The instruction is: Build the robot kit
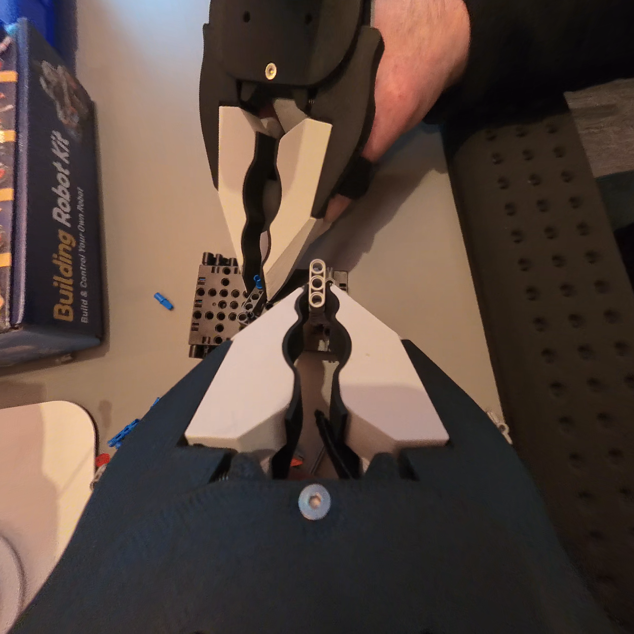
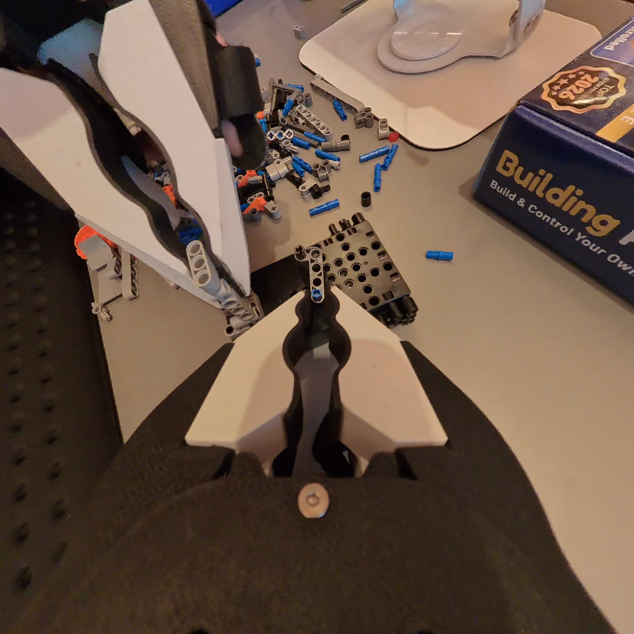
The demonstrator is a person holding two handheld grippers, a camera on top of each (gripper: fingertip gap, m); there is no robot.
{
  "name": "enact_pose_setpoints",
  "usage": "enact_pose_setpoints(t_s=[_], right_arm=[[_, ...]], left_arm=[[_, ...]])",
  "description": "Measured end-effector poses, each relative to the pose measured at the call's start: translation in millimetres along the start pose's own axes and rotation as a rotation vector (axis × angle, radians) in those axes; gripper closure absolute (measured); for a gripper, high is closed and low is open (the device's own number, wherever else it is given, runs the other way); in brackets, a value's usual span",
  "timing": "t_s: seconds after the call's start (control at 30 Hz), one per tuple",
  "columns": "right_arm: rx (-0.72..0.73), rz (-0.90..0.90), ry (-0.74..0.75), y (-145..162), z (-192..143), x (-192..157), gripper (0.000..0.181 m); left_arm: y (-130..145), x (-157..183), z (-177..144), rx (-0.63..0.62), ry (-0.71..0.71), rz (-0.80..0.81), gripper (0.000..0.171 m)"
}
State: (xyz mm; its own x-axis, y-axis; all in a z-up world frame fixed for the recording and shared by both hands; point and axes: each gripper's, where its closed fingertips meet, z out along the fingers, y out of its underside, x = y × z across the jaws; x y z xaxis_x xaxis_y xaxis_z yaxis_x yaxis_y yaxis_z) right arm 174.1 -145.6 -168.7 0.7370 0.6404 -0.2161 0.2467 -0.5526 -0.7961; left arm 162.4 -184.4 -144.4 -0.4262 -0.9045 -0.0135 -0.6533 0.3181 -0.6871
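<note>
- Our left tongs (image 1: 317, 298) are closed on a light grey three-hole plastic beam (image 1: 317, 283), poking out at twelve o'clock.
- Our right tongs (image 2: 317, 296) pinch a dark grey perforated beam (image 2: 315, 274) with a blue pin.
- Both beams hang just above the black perforated plastic block (image 2: 363, 271) on the surface (image 2: 480, 343).
- Loose parts (image 2: 302, 144) lie unsorted at eleven o'clock.

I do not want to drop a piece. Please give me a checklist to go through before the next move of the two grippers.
1. Left gripper shut on light grey beam: ok.
2. Right gripper shut on dark grey beam: ok.
3. Blue pin seated in dark beam: ok.
4. Black perforated block flat on table: ok.
5. Beam holes aligned for joining: cannot tell.
</note>
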Motion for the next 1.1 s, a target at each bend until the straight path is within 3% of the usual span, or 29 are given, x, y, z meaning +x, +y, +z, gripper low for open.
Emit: enact_pose_setpoints(t_s=[0.63, 0.9, 1.1], right_arm=[[0.023, -0.013, -0.008, 0, 0, -1, 0.176], [0.044, -0.045, -0.009, 1, -6, -3, 0.176], [0.029, -0.116, 0.0, 5, -7, -7, 0.176]], left_arm=[[7, 2, -4, -0.074, 0.214, 0.24, 0.166], [22, -8, -18, -0.197, 0.184, 0.327, 0.166], [19, -18, -32, -0.195, 0.099, 0.313, 0.15]])
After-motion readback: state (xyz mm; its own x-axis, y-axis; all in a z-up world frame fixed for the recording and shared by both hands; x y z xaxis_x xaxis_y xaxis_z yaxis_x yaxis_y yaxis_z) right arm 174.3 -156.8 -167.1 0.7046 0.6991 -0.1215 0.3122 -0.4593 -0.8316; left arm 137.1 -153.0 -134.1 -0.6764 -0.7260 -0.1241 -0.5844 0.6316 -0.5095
